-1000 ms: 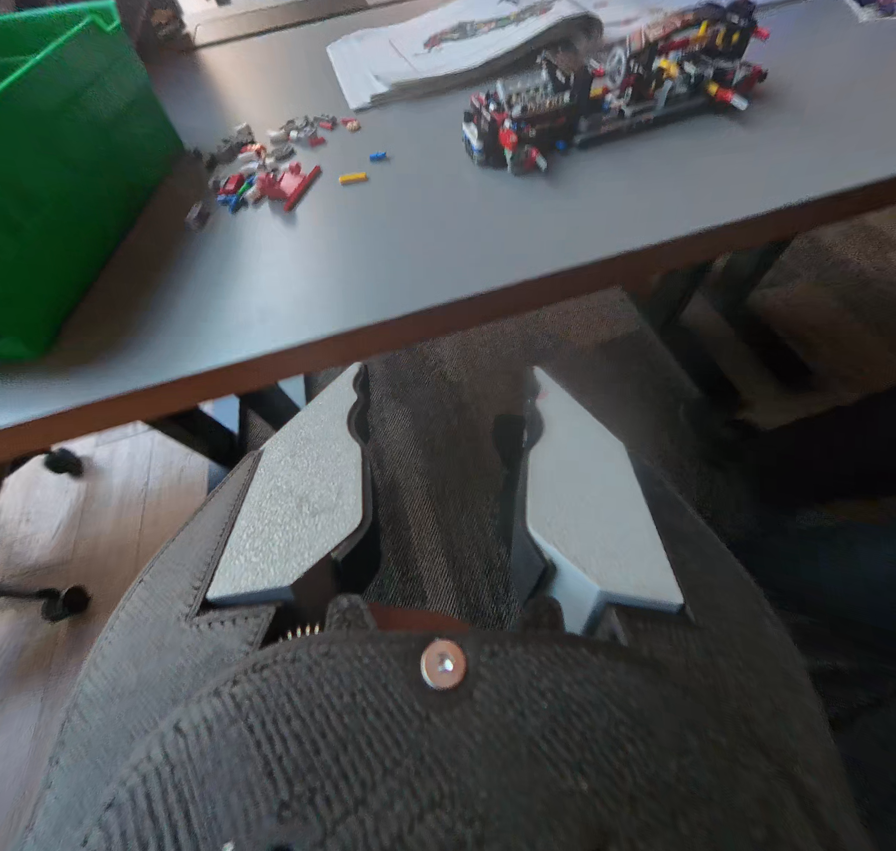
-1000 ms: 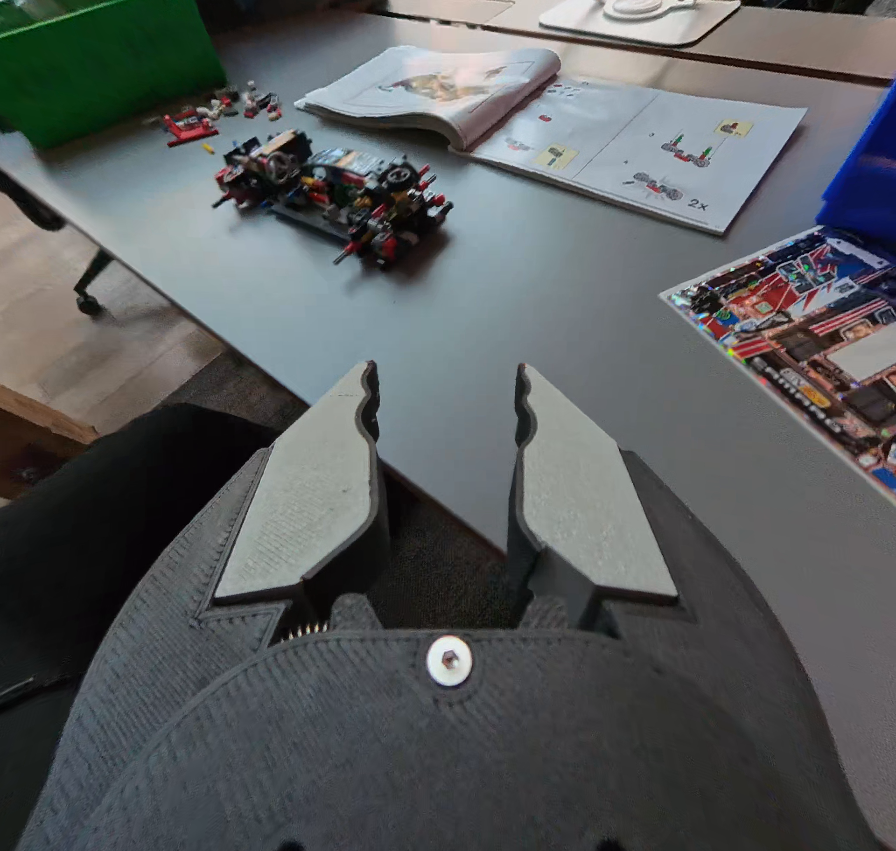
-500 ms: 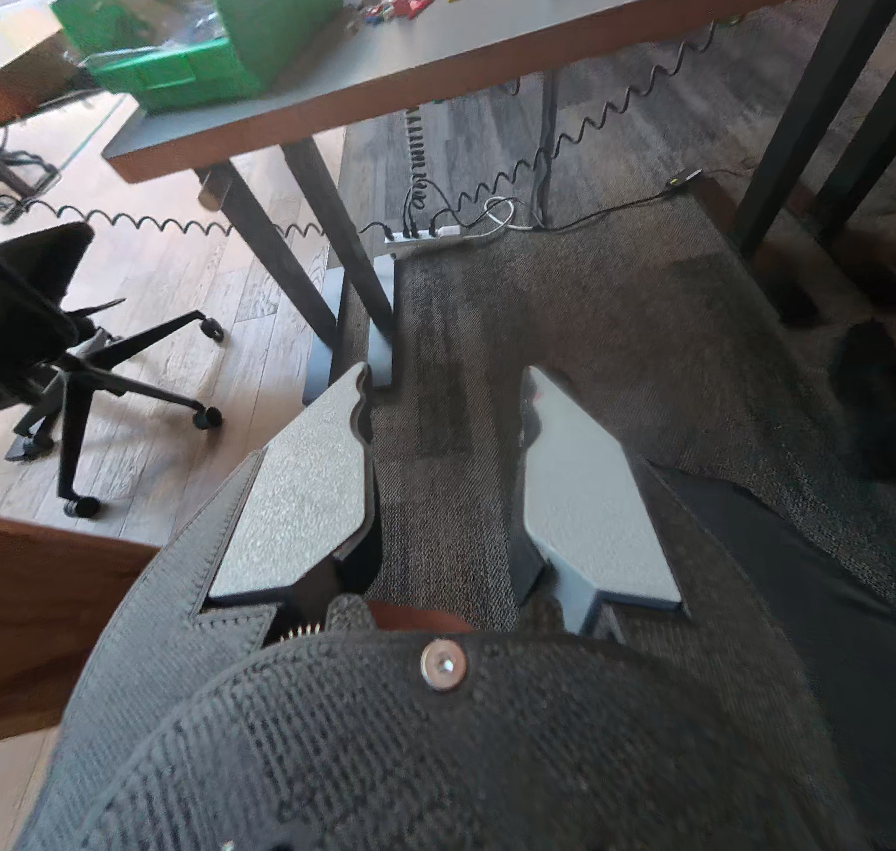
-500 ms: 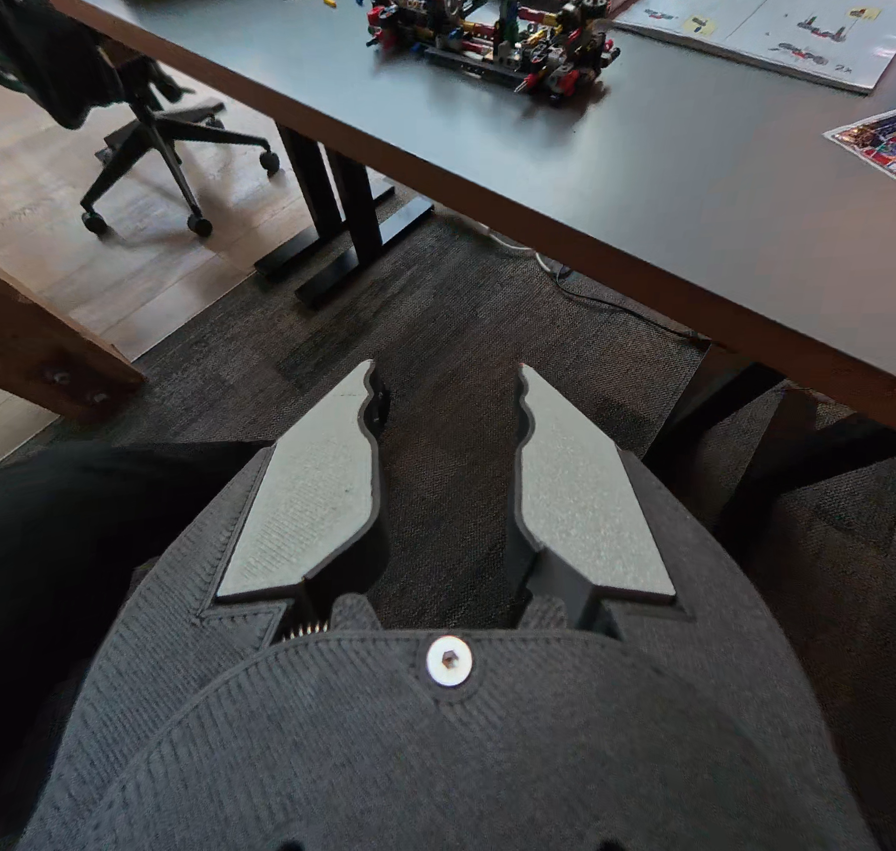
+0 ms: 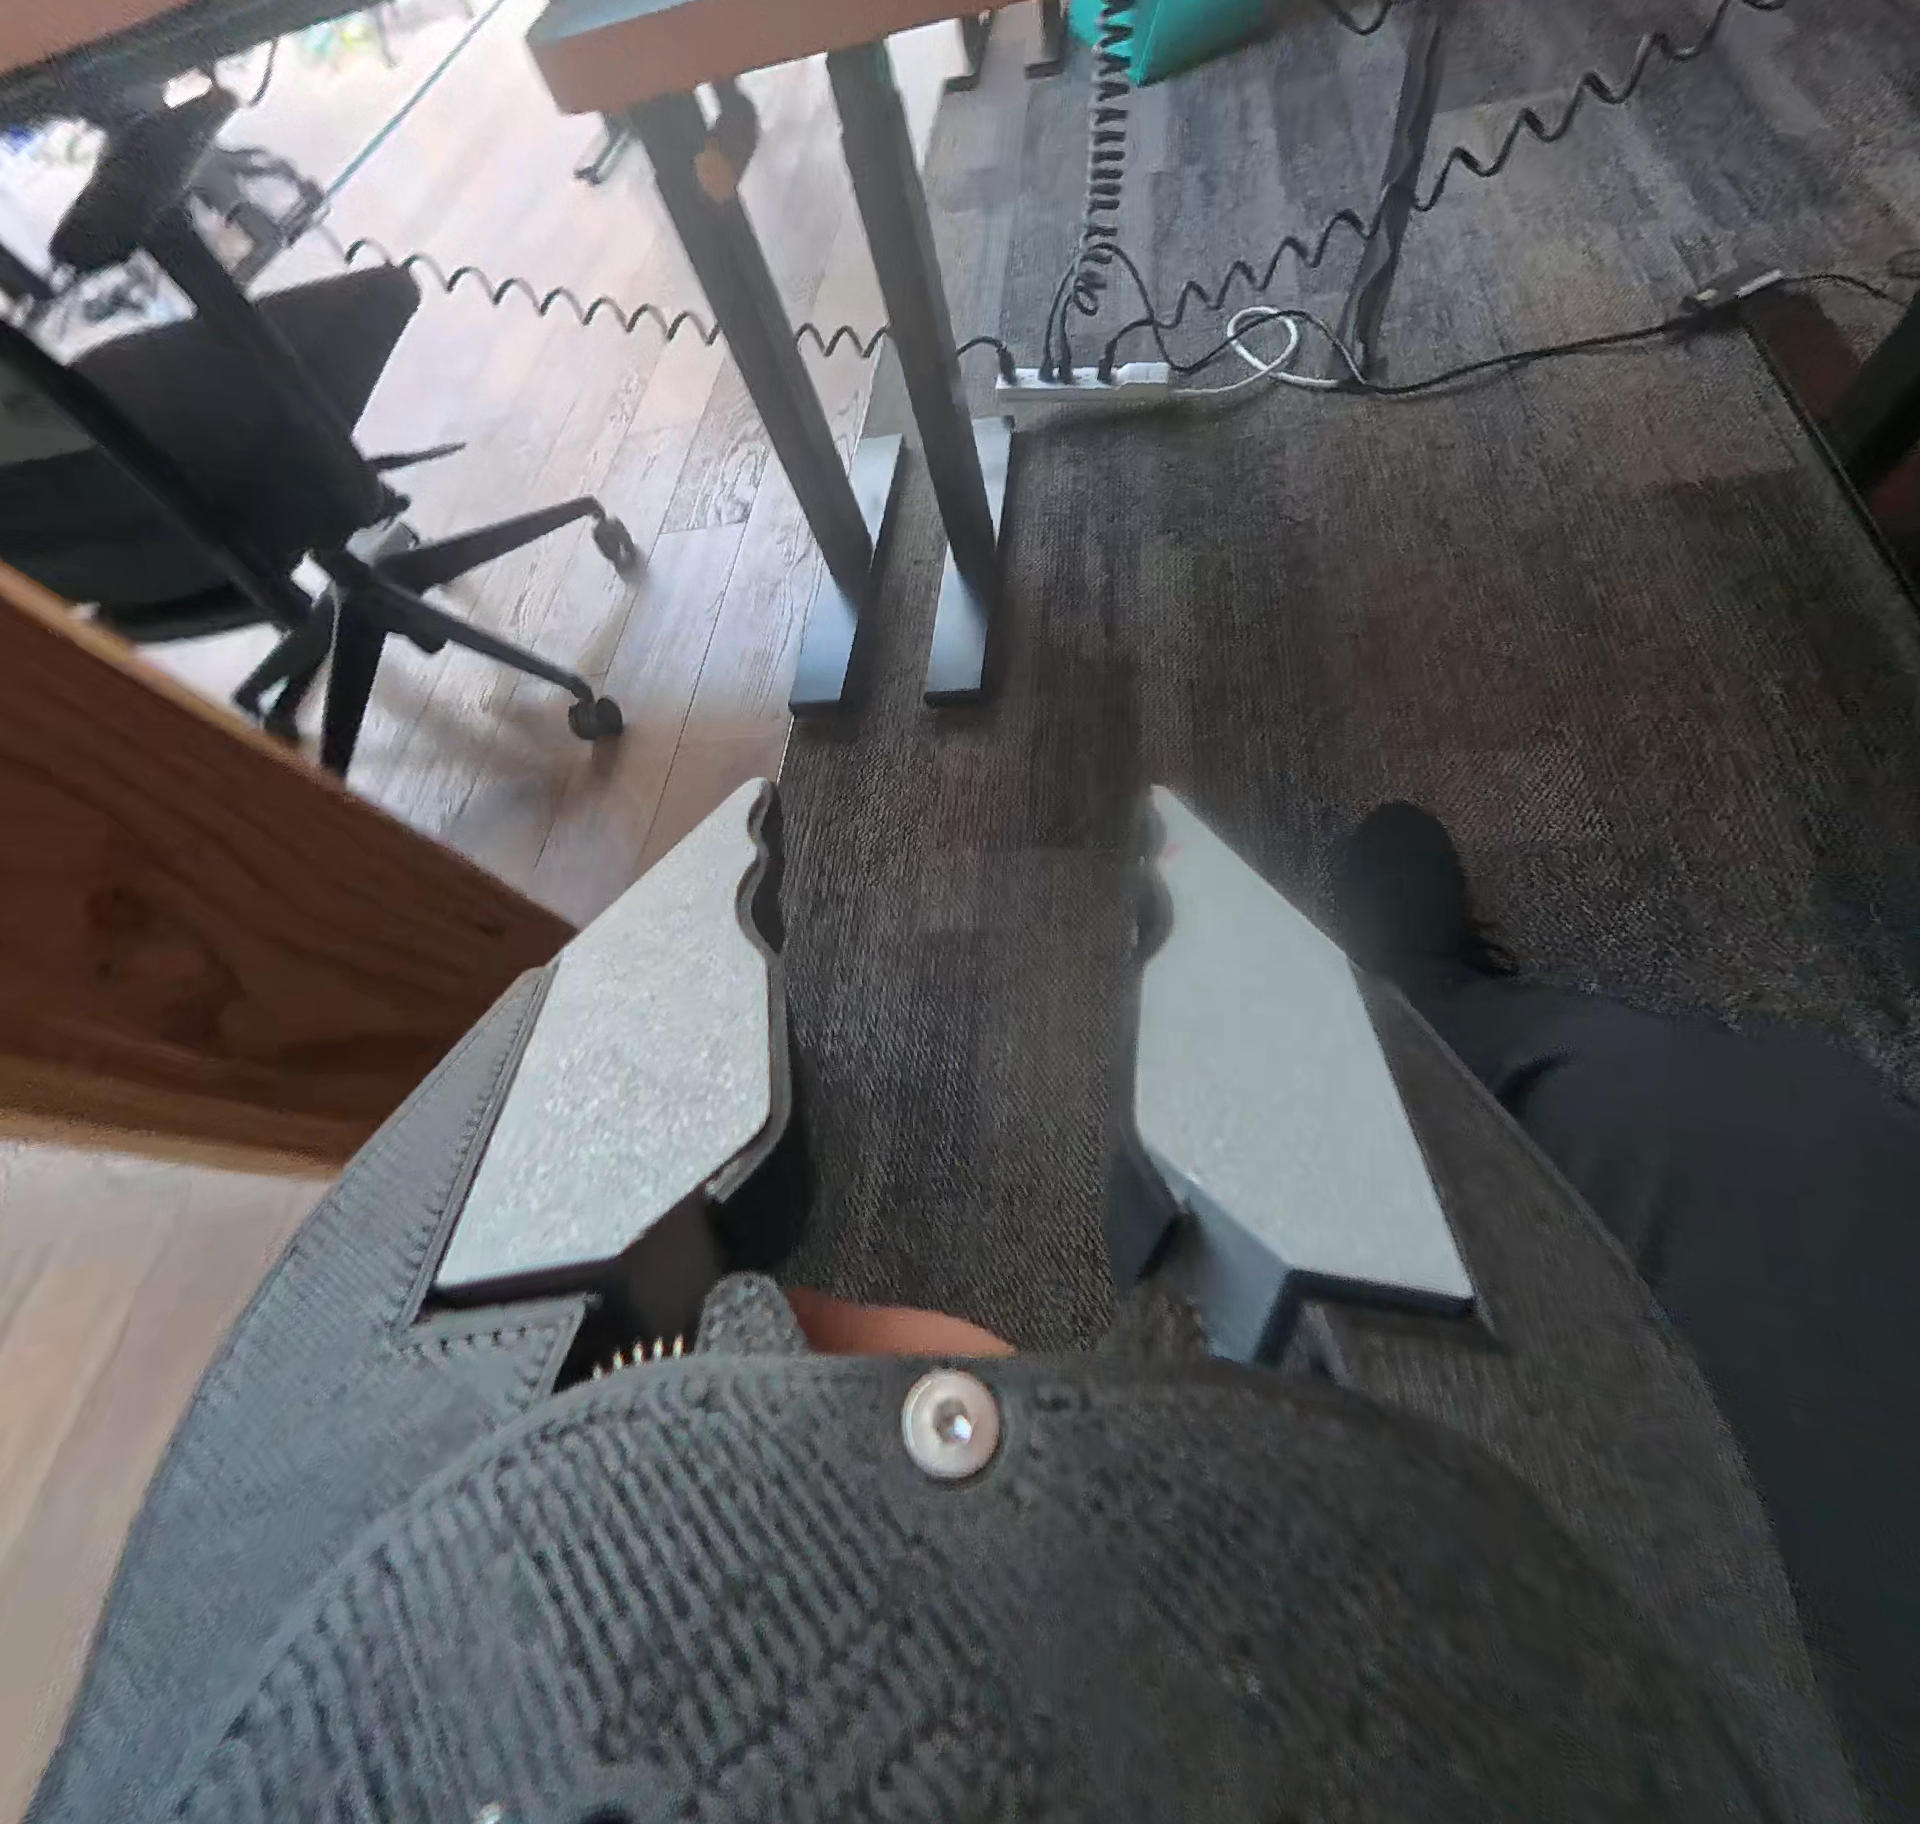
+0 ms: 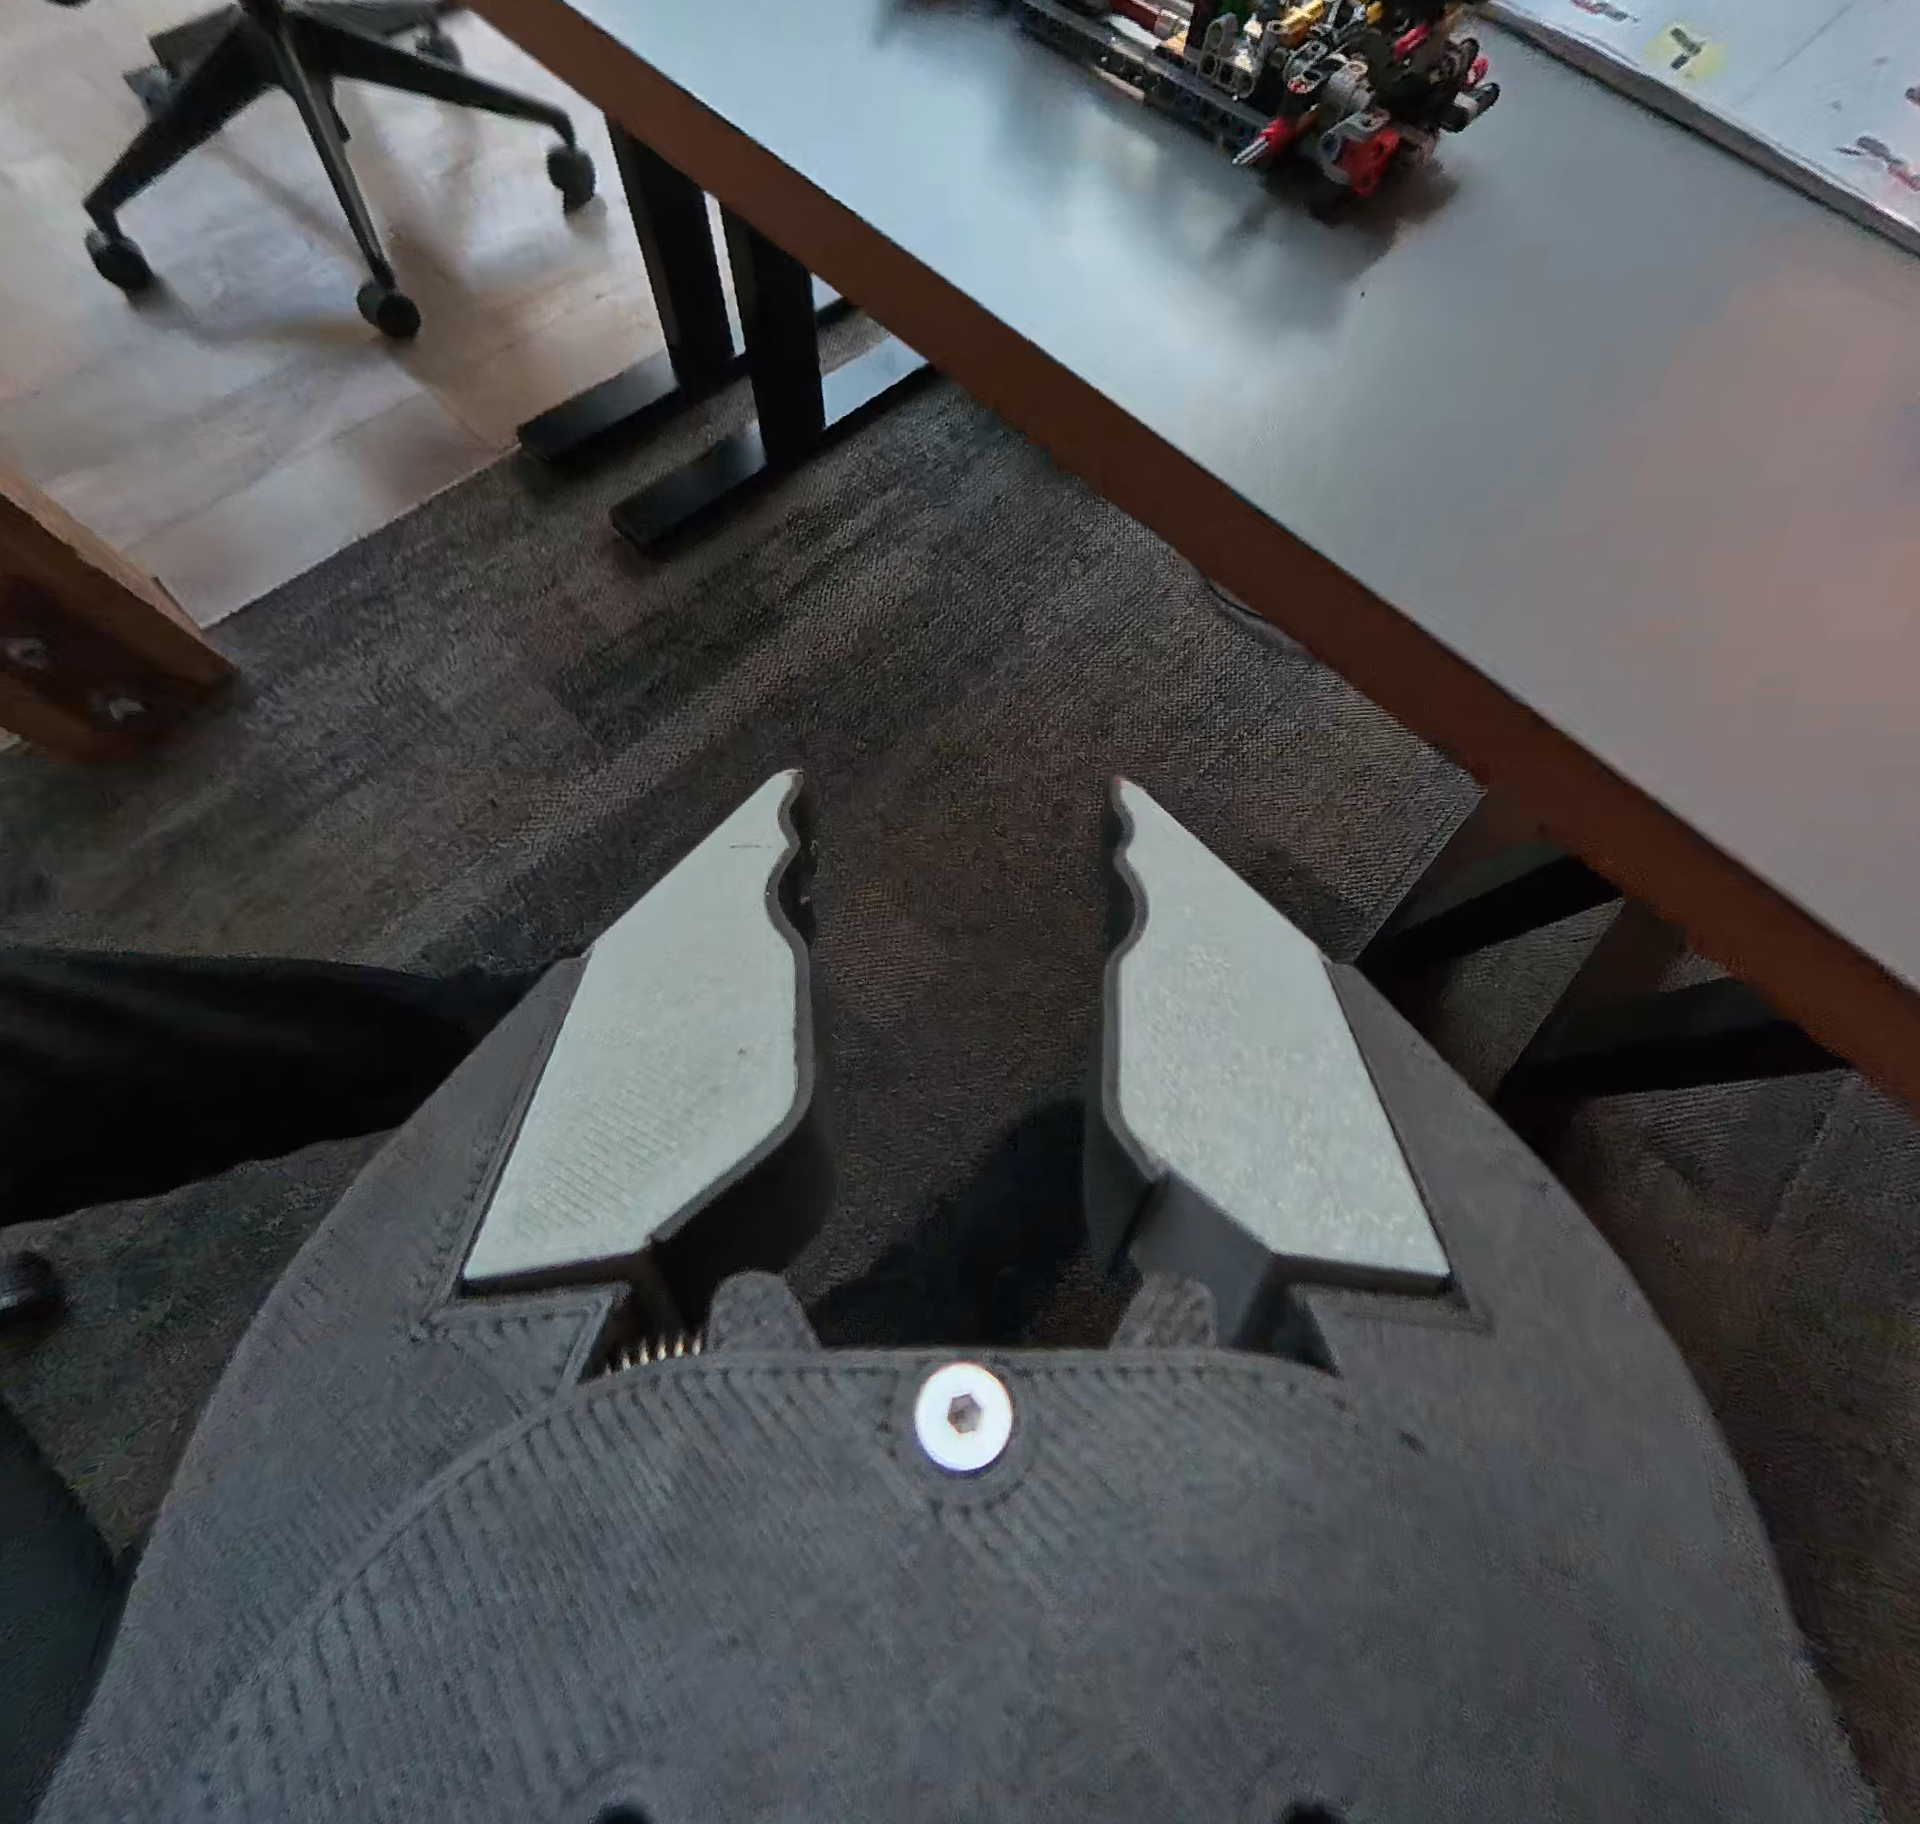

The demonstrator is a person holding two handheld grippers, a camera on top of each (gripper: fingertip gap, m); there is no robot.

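My left gripper (image 5: 961, 839) is open and empty, held low and pointing down at the dark grey carpet (image 5: 1351, 631) in front of the black table legs (image 5: 914, 403). My right gripper (image 6: 956, 808) is open and empty too, below the near edge of the grey table (image 6: 1351, 403) and over the carpet (image 6: 831, 652). A brick-built vehicle model (image 6: 1236, 18) stands on the table, far ahead of the right gripper. An open instruction booklet (image 6: 1745, 39) lies to its right.
A black office chair (image 5: 260, 444) stands on the wooden floor at the left; it also shows in the right wrist view (image 6: 312, 91). A power strip (image 5: 1081, 382) with coiled cables lies under the table. A wooden panel (image 5: 187, 922) is at the left. A person's dark trouser leg and shoe (image 5: 1403, 891) are at the right. There is about 65 centimeters between the tips of the two grippers. My right gripper's tips are some 30 centimeters from the brick-built vehicle model (image 6: 1236, 18).
Both grippers have dropped from table height to below the table edge and now point at the floor. The left jaws opened slightly wider. Nothing was picked up.
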